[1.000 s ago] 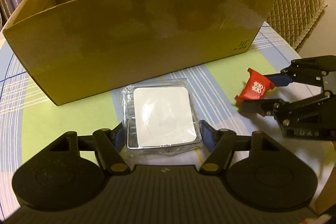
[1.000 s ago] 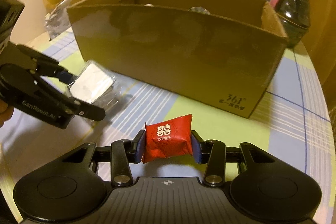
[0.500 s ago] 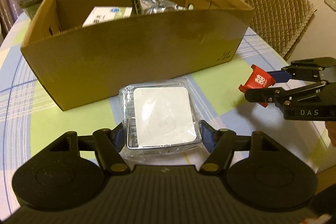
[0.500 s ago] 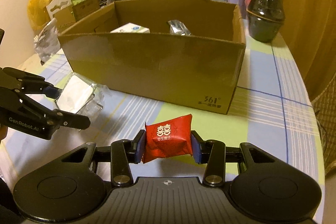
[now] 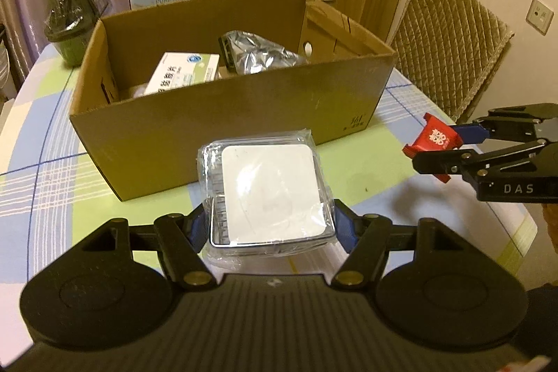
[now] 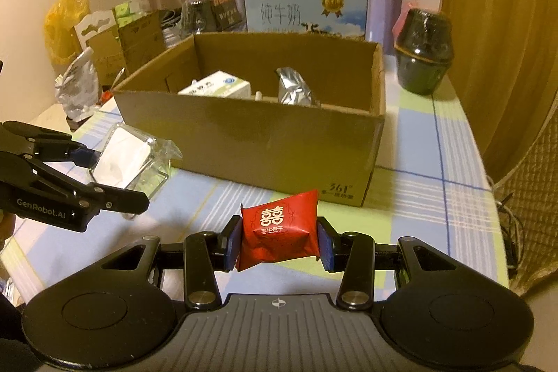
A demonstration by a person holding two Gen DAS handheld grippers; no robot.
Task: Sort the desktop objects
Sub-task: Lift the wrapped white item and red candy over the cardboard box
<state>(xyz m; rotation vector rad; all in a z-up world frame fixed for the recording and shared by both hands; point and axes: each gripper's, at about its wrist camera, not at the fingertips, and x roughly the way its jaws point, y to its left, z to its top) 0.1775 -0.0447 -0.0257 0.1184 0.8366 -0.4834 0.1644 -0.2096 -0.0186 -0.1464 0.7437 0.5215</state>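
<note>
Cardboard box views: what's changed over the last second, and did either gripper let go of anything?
Both grippers have risen: the box now sits lower in each view, so its inside shows, with a white-green carton and a foil bag. Nothing was released. The left gripper still clamps the wrapped white pack, and the right gripper still clamps the red packet. The box has not moved.

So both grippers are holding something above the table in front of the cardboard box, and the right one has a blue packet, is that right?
Not quite: the packet in the right gripper is red, as the right wrist view shows. The rest holds: the left gripper grips a clear-wrapped white box, both in front of the cardboard box.
</note>
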